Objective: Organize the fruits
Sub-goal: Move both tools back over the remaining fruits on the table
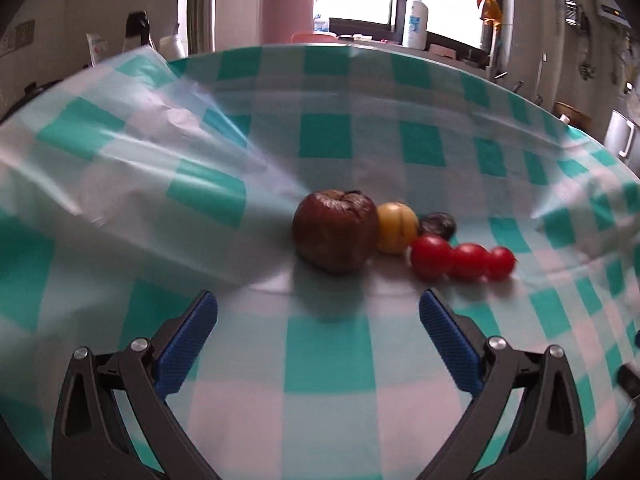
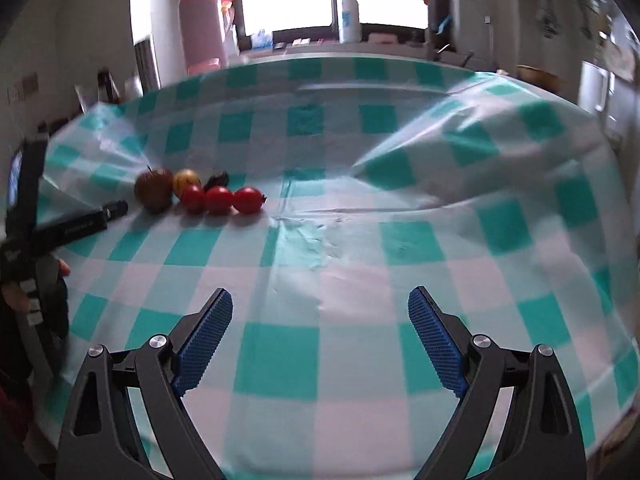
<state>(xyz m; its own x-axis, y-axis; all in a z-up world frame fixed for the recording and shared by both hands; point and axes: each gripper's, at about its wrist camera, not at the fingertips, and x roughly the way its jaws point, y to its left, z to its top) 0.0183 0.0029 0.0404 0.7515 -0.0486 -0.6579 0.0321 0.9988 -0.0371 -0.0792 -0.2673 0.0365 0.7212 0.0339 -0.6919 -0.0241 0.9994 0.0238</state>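
Left wrist view: left gripper point(image 1: 318, 312) wide, empty; wrinkled apple point(image 1: 335, 230) likely soft, grasp gently around middle; right gripper point(image 2: 320, 312) wide.

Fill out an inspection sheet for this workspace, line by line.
Surface: teal-and-white checked tablecloth, wrinkled, with raised folds.
Job's things: wrinkled brown apple, yellow fruit, dark fruit, three red tomatoes, clustered together.
Clutter: nothing seen on the cloth.
Grippers: left tool open and empty; right tool open and empty.
Cables: nothing seen.
Surroundings: white bottle and pink flask by the bright window.
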